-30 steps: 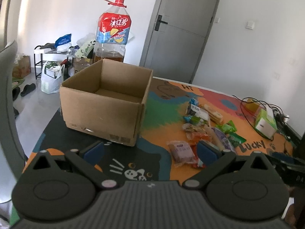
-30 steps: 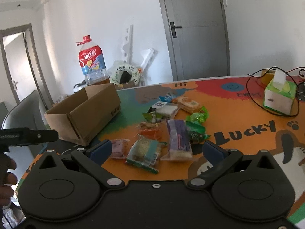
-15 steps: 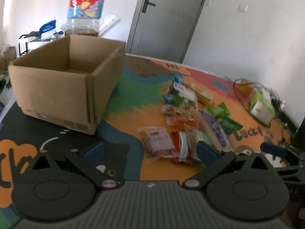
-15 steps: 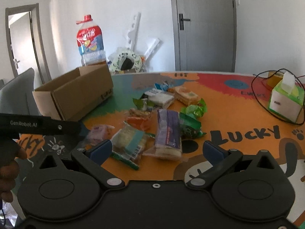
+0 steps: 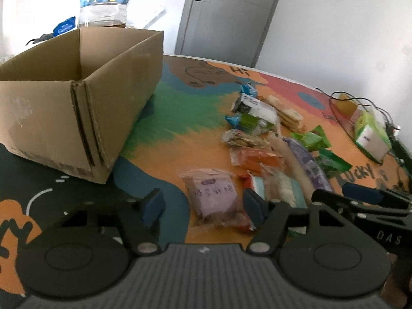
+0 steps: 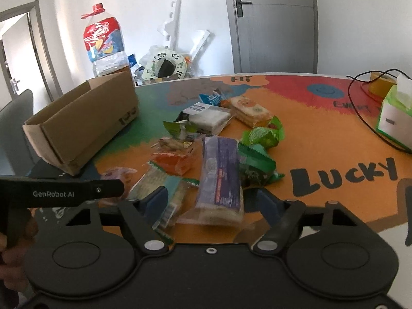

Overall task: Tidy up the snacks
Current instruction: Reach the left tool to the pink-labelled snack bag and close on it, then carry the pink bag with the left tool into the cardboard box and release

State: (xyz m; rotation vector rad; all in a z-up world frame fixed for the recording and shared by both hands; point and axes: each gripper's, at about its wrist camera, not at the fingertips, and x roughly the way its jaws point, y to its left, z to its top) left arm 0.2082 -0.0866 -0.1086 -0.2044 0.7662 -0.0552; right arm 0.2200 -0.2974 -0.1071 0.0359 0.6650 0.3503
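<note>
An open cardboard box [image 5: 77, 108] [image 6: 85, 118] stands on the left of the colourful table mat. A pile of wrapped snacks lies to its right. My left gripper [image 5: 203, 204] hovers low over a pale purple packet [image 5: 213, 198]. Its jaws are closing with the packet between them, and the left pad still stands clear of it. My right gripper [image 6: 211, 202] is closing around the near end of a long purple packet [image 6: 220, 175], beside a green-edged cracker packet [image 6: 164, 193]. Its pads are not pressing on either.
A big oil bottle [image 6: 105, 49] stands behind the box. A green tissue box [image 6: 394, 113] and black cables [image 6: 360, 113] lie at the right. The other gripper [image 6: 64, 193], in a hand, reaches in from the left. A grey door [image 5: 226, 15] is behind the table.
Both grippers have come forward and down toward the snack pile, which now looks larger. Both pairs of jaws have narrowed from wide open.
</note>
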